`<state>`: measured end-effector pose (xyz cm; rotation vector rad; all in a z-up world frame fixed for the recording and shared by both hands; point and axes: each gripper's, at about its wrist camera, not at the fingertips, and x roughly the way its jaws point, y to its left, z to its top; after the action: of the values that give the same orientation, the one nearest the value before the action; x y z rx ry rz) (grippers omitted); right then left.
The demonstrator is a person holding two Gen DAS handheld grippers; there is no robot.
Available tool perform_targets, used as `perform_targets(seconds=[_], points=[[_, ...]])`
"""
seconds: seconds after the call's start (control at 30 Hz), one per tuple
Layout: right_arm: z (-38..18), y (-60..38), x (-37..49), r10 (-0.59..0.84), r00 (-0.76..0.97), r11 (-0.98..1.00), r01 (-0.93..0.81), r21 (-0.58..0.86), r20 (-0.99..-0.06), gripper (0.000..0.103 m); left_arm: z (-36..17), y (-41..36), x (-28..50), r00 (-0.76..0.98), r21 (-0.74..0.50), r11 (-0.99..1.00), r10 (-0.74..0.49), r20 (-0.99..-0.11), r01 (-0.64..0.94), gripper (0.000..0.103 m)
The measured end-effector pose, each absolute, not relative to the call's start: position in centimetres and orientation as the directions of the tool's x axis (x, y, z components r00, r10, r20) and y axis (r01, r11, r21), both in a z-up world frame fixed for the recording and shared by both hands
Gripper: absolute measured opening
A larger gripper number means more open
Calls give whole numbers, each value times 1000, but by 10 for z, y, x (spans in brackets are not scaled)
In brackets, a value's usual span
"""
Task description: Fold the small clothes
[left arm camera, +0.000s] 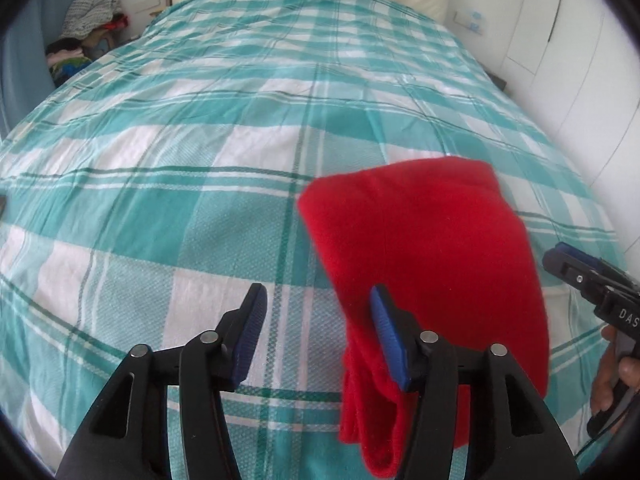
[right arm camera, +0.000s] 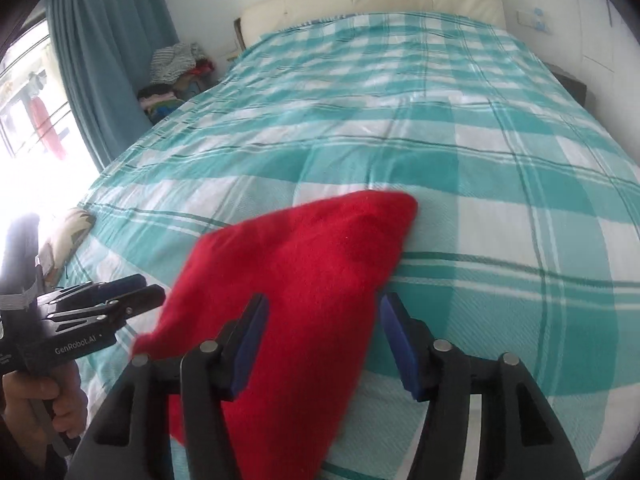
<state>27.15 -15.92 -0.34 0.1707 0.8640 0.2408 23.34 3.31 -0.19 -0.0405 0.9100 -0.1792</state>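
- The left gripper (left arm camera: 316, 334) has its jaws apart, holding nothing; the red cloth (left arm camera: 424, 248) lies just beside one pad.
- The right gripper (right arm camera: 324, 340) is let go too, above the cloth.
- The folded cloth rests near the foot edge of the checked bed (left arm camera: 200, 160).

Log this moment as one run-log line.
item: red garment folded on checked bedspread | left claw: open, beside garment | right claw: open over garment | grip: none
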Motion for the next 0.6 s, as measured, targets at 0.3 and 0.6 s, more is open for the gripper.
perform_targets(seconds=[0.3,0.6], points=[[43,-185,168,146,714,987,-148,56,-685,99,54,17,138,799,16,997,-56,-599,82,103],[41,-162,84,139,761,982,-189,-11,-634,99,37,-1,66,784,160,987,88,-615,15,103]])
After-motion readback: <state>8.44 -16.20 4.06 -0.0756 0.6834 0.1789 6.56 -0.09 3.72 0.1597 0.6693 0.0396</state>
